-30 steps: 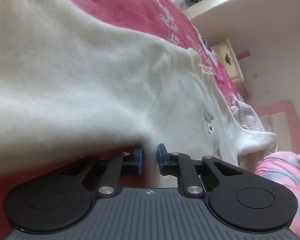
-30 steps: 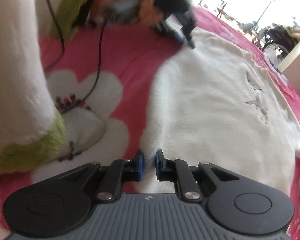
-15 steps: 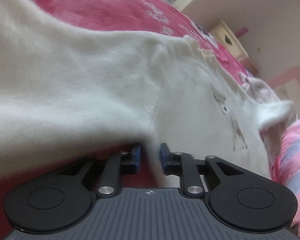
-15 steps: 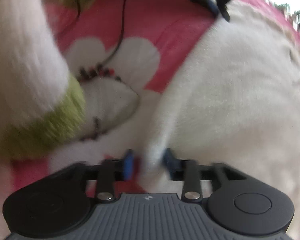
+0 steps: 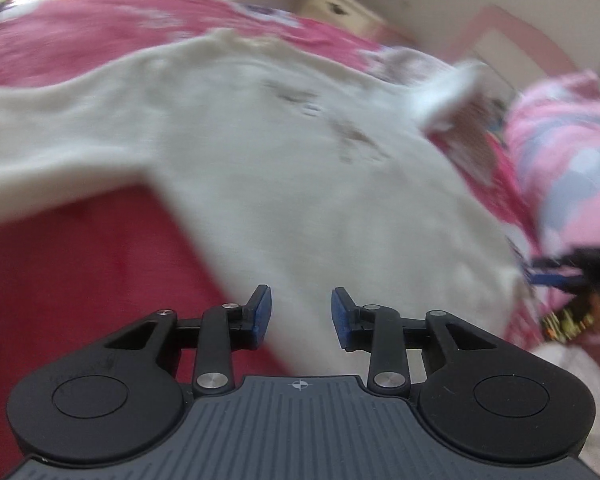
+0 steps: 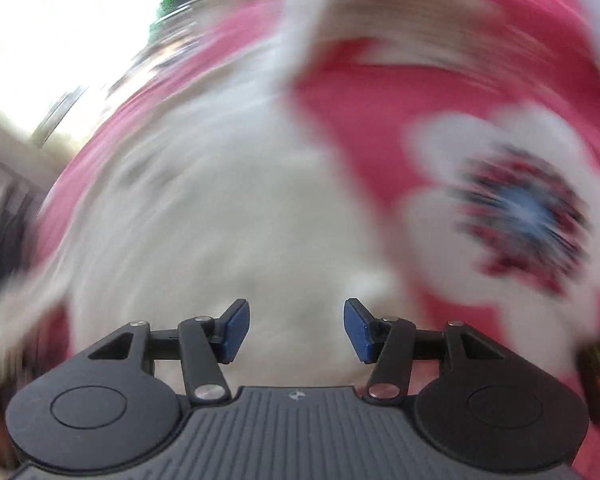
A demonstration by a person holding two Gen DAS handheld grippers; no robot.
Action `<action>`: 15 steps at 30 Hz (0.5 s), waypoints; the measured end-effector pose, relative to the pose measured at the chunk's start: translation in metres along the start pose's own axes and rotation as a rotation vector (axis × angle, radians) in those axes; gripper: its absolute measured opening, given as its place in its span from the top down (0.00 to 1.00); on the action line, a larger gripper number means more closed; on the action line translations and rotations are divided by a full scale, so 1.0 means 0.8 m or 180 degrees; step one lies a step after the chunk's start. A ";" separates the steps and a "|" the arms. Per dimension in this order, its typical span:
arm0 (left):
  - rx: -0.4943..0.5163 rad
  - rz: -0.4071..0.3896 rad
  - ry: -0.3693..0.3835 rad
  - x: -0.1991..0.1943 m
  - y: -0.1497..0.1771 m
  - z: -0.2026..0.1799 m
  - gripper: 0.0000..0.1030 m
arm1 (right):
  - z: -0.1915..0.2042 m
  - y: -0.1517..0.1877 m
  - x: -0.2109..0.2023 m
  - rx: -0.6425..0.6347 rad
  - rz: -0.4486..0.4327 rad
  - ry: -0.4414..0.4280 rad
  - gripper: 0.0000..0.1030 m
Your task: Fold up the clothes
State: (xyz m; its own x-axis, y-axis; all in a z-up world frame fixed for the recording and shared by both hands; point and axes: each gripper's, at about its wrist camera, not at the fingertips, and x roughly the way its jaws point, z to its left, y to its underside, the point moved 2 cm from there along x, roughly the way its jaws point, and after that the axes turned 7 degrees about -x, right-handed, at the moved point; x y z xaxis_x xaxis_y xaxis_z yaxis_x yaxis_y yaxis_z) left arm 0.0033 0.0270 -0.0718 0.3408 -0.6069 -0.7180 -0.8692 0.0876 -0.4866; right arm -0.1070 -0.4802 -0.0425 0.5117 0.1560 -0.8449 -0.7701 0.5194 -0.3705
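One pink pillow (image 5: pixel 572 160) beside sweater (image 5: pixel 280 168).

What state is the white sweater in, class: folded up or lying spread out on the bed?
Spread out. The white sweater lies flat on the pink bedspread, one sleeve stretched sideways, chest pattern showing. Blur hides small creases.

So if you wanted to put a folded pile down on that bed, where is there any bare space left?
Bare pink bedspread shows left of the white sweater, below its outstretched sleeve. In the right wrist view, more lies open around the big flower print. It is crowded on the sweater's far side, where a pink checked bundle and small clothes press close.
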 end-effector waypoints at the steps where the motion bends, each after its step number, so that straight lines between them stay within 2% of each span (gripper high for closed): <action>1: 0.0139 0.0067 0.0073 0.008 0.002 -0.014 0.68 | -0.019 0.006 -0.002 0.0266 -0.0031 -0.0021 0.48; 3: 0.0435 0.0195 0.0214 0.024 0.006 -0.042 0.68 | -0.046 0.022 -0.007 0.0712 -0.0092 -0.0177 0.49; 6: 0.0928 0.0373 0.0395 0.055 0.015 -0.089 0.68 | -0.058 0.041 -0.001 0.1232 -0.0027 -0.0546 0.50; 8: 0.1103 0.0500 0.0491 0.074 0.024 -0.111 0.68 | -0.062 0.049 0.014 0.1458 0.0043 -0.0667 0.50; 12: 0.1220 0.0667 0.0545 0.104 0.041 -0.131 0.68 | -0.069 0.054 0.050 0.1731 0.0135 -0.0463 0.50; 15: 0.1283 0.0719 0.0541 0.107 0.053 -0.133 0.68 | -0.079 0.061 0.061 0.1912 0.0061 -0.0348 0.52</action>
State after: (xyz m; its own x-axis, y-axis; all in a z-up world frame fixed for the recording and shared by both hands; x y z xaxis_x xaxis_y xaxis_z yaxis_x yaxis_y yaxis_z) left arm -0.0422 -0.1051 -0.1007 0.0672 -0.6548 -0.7528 -0.6955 0.5103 -0.5059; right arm -0.1435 -0.5006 -0.1266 0.5604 0.2388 -0.7930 -0.4463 0.8937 -0.0462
